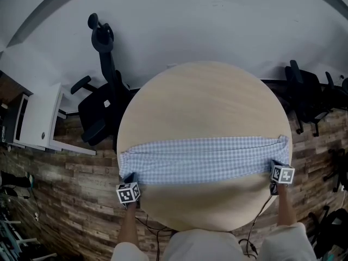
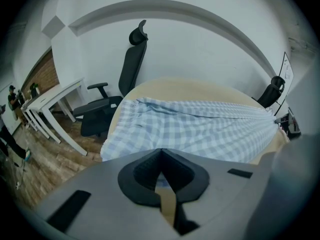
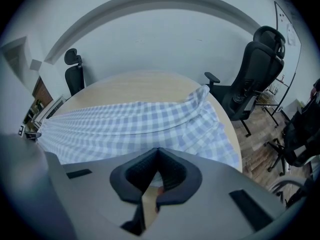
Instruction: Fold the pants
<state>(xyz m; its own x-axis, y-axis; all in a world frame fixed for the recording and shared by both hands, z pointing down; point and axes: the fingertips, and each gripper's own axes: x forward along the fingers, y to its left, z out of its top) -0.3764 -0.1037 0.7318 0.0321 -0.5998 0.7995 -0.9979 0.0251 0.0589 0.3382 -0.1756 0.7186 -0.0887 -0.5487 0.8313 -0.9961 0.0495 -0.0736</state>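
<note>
The pants (image 1: 204,159) are spread left to right across the round surface (image 1: 201,91). Their near corners are pinched in the closed left tongs (image 1: 130,178) and right tongs (image 1: 274,165), probably so the near edge can be lifted evenly.

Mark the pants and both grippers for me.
pants (image 1: 204,159), head view, middle of the checked cloth.
left gripper (image 2: 161,152), left gripper view, where its closed jaws meet.
right gripper (image 3: 157,151), right gripper view, where its closed jaws meet.

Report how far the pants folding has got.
Done: the pants lie as one long band across the table, seemingly folded lengthwise. In hand: the left gripper and right gripper pinch its near corners. Left: folding the band shorter.
</note>
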